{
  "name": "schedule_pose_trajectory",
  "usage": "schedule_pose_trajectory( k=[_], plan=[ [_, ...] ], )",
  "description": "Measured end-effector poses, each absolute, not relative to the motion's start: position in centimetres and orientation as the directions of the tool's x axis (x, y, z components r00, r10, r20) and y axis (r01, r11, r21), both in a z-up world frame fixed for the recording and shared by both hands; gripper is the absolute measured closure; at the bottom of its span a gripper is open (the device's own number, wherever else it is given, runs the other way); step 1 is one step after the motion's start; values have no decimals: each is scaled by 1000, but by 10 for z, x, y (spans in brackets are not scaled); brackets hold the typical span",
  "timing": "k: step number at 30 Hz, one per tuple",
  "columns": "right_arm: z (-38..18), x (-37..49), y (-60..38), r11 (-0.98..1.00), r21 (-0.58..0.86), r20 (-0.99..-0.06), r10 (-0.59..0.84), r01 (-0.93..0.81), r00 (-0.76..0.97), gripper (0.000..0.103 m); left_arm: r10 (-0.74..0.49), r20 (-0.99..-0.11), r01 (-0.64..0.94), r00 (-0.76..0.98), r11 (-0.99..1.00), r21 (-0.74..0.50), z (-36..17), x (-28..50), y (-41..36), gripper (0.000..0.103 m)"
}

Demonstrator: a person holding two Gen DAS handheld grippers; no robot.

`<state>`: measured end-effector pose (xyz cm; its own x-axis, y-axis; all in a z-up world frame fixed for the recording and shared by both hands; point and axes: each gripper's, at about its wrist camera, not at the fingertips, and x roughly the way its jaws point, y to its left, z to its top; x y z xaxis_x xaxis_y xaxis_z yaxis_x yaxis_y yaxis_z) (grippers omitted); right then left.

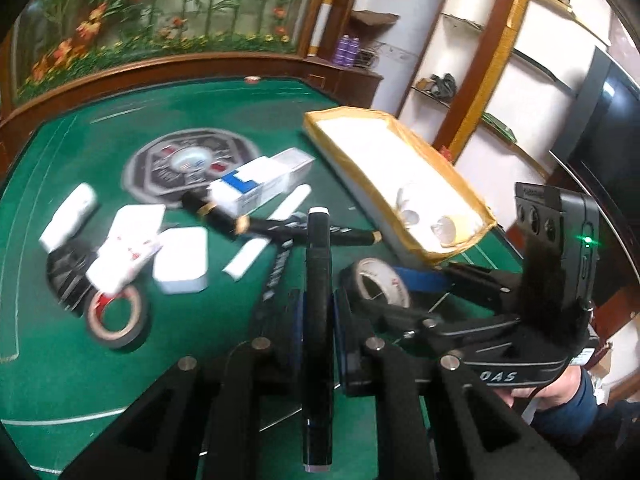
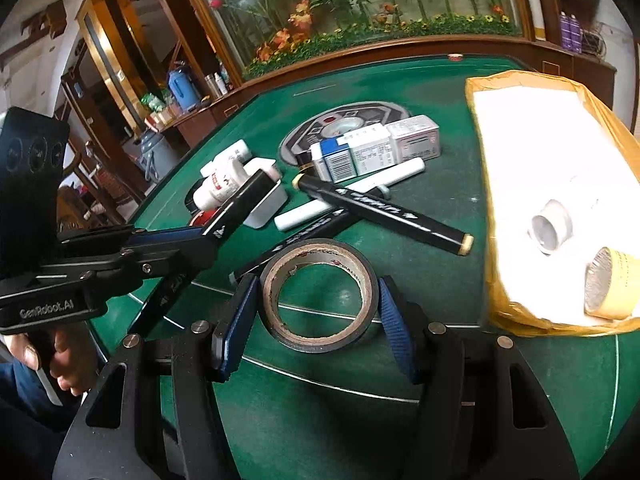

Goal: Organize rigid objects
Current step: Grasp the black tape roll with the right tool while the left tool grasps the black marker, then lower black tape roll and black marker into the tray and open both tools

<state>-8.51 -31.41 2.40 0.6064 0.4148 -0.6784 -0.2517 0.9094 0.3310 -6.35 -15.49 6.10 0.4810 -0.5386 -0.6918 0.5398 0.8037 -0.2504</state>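
Jaws of left gripper (image 1: 318,312) were clamped on a slim black marker (image 1: 319,320), lifted clear of the green felt counter (image 1: 60,380), prob. for the yellow-taped tray (image 2: 480,128). Right gripper (image 2: 316,308) stood approx. half open w/ blue ribbed pads either side of a black tape roll (image 2: 320,300), not pressing; roll lay flat on counter, just beside tray.

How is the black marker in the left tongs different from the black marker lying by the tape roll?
The held marker is clamped in the shut left tongs and lifted clear of the table; the lying marker rests flat, crossing a white pen. The held marker's tip is white, the lying marker's ends are gold. Both are black with white print.
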Motion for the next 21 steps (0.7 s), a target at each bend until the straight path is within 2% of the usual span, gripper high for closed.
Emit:
schedule_pose_trajectory(
  k=[10,21],
  plan=[
    [36,-92,-360,919,347,-631,376,-187,678,43,-584,-680,603,444,756,-256,69,-54,-212,90],
    [88,-88,-431,950,304,-546,234,-70,805,43,-639,-622,606,453,732,-311,97,-21,-266,90]
  ],
)
